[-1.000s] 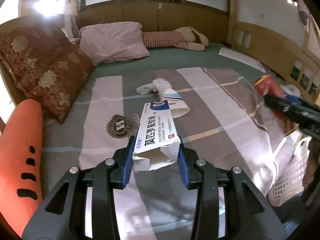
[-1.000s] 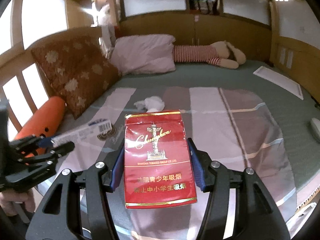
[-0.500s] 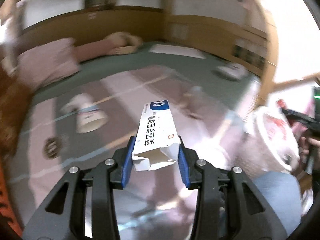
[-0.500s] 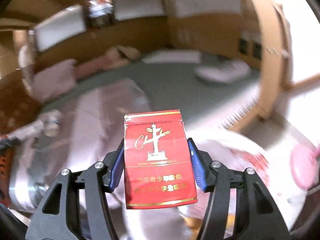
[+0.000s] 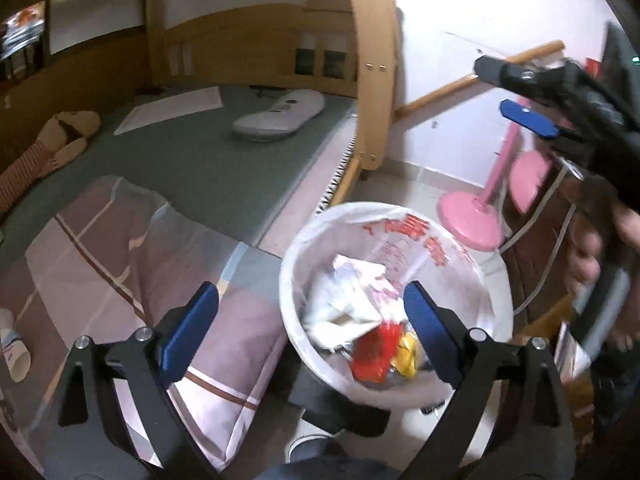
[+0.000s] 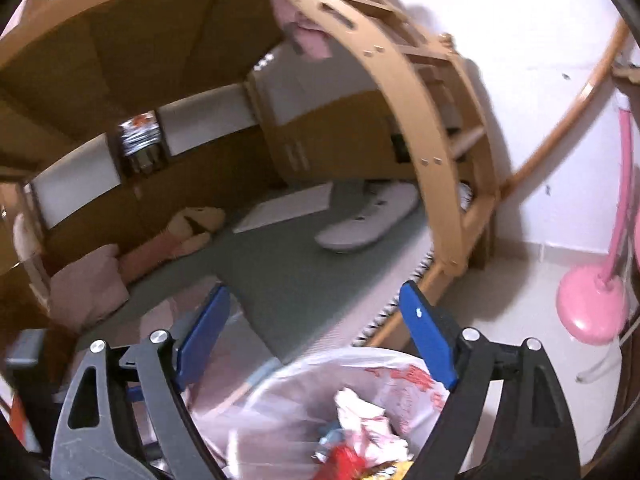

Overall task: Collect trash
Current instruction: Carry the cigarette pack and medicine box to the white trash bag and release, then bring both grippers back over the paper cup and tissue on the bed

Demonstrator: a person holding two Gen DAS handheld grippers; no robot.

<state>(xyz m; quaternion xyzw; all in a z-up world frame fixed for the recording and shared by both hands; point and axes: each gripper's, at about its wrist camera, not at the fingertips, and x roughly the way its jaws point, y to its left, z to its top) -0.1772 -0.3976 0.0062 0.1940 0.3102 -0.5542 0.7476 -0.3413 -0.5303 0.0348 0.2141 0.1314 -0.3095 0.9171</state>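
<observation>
A white bin with a red-printed plastic liner [image 5: 476,272] stands on the floor beside the bed; it also shows in the right wrist view [image 6: 412,380]. Crumpled white paper [image 5: 344,300] and a red cigarette pack [image 5: 374,354] lie inside it. My left gripper [image 5: 312,332] is open and empty right above the bin. My right gripper [image 6: 316,344] is open and empty above the bin's near rim; it shows at the upper right of the left wrist view [image 5: 528,120]. A paper cup [image 5: 12,350] lies on the striped blanket at far left.
The striped blanket [image 5: 120,264] hangs over the bed edge next to the bin. A pink fan base [image 5: 472,220] stands on the floor behind the bin. A curved wooden bed post [image 5: 372,80] rises at the foot of the bed. A white tray [image 5: 280,114] lies on the green sheet.
Both grippers swung from the bed to above the bin and opened. The white medicine box left my left gripper and the red cigarette pack left my right gripper; the pack lies in the bin.
</observation>
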